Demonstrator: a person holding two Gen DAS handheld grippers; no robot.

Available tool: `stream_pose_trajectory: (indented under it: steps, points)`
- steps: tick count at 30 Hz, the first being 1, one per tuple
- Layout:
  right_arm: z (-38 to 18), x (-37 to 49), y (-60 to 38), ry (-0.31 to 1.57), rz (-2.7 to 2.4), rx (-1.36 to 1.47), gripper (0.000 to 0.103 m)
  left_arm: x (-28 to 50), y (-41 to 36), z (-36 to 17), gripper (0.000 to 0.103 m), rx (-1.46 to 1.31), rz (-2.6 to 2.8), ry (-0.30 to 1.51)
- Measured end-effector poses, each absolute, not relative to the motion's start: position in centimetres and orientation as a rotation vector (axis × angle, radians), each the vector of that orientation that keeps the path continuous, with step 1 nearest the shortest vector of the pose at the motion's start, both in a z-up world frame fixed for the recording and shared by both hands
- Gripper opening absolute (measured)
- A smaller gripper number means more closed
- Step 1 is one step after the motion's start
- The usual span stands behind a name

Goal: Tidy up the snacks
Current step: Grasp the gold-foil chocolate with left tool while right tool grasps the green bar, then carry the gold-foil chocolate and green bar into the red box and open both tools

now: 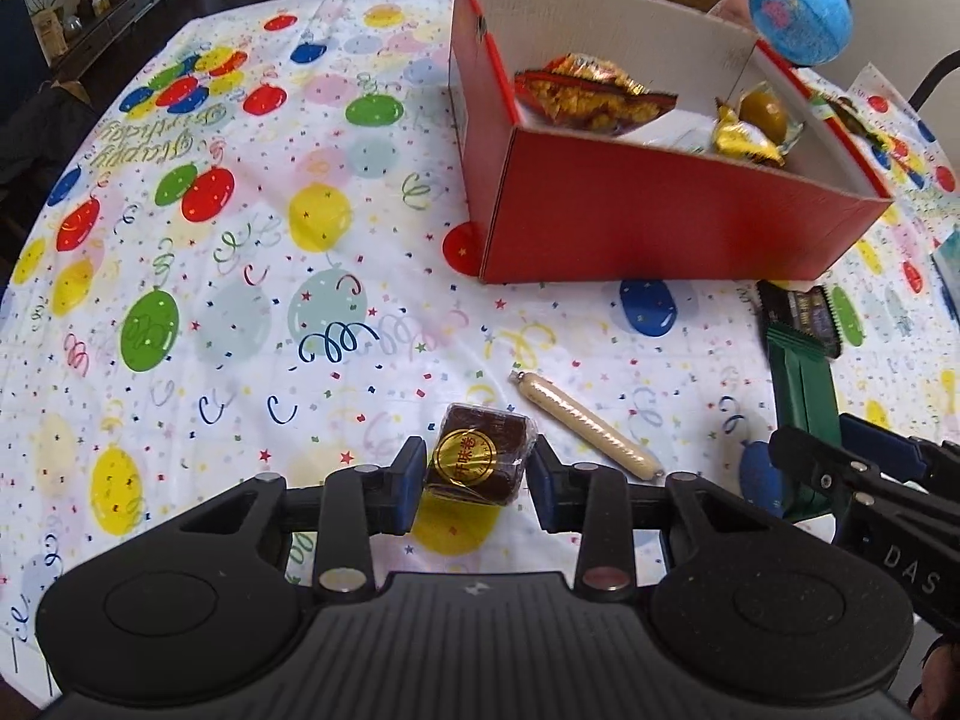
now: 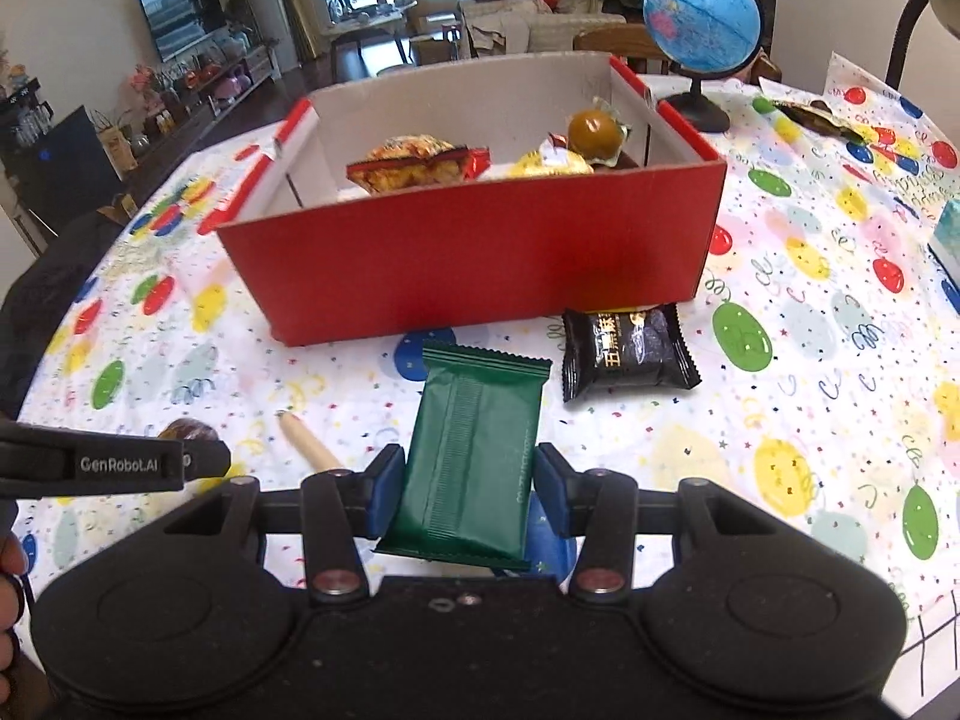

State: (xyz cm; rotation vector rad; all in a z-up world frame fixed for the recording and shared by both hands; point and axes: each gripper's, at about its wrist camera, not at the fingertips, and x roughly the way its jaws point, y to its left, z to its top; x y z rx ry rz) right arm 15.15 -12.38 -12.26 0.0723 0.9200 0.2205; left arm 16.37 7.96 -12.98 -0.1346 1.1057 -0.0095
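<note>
My left gripper (image 1: 477, 468) is shut on a brown wrapped cake with a gold round label (image 1: 480, 456), low over the table. My right gripper (image 2: 465, 483) is shut on a green snack packet (image 2: 471, 450); the packet also shows in the left wrist view (image 1: 801, 384). A red open box (image 1: 660, 228) (image 2: 468, 252) holds an orange snack bag (image 2: 414, 171), gold-wrapped pieces (image 1: 741, 138) and a round yellow-brown snack (image 2: 594, 129). A beige sausage stick (image 1: 585, 423) (image 2: 309, 444) lies between the grippers. A black snack packet (image 2: 627, 351) (image 1: 801, 315) lies in front of the box.
The table wears a balloon-print cloth (image 1: 240, 252). A blue globe on a black stand (image 2: 702, 9) is behind the box. A dark wrapper (image 2: 816, 114) lies at the far right. A light blue item (image 2: 948, 234) sits at the right edge.
</note>
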Motion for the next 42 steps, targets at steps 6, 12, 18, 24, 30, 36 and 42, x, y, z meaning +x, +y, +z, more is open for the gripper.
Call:
stream_pose_trajectory:
  steps: [6,12,18,24,30,36,42]
  points:
    - [-9.8,14.0,-12.6,0.868,0.231,0.105,0.045,15.4,8.2,-10.3,0.035,-0.149,-0.030,1.056]
    - [-7.5,13.1,-12.7,0.806,0.234,0.113,0.045,15.0,8.4,-7.7,0.035,-0.159,-0.032,1.002]
    - [-5.3,12.8,-12.9,0.749,0.237,0.111,0.045,14.8,8.4,-5.2,0.035,-0.165,-0.048,0.943]
    - [-3.5,13.4,-13.0,0.703,0.235,0.087,0.046,15.7,8.2,-3.3,0.035,-0.154,-0.052,0.900]
    - [-2.4,14.9,-13.0,0.669,0.234,0.066,0.045,17.1,7.5,-1.9,0.035,-0.133,-0.061,0.863]
    - [-1.9,17.2,-13.1,0.650,0.235,0.045,0.045,19.3,6.8,-1.3,0.035,-0.116,-0.055,0.851]
    - [-2.0,19.9,-13.3,0.656,0.231,0.030,0.046,21.8,6.4,-1.2,0.035,-0.107,-0.044,0.852]
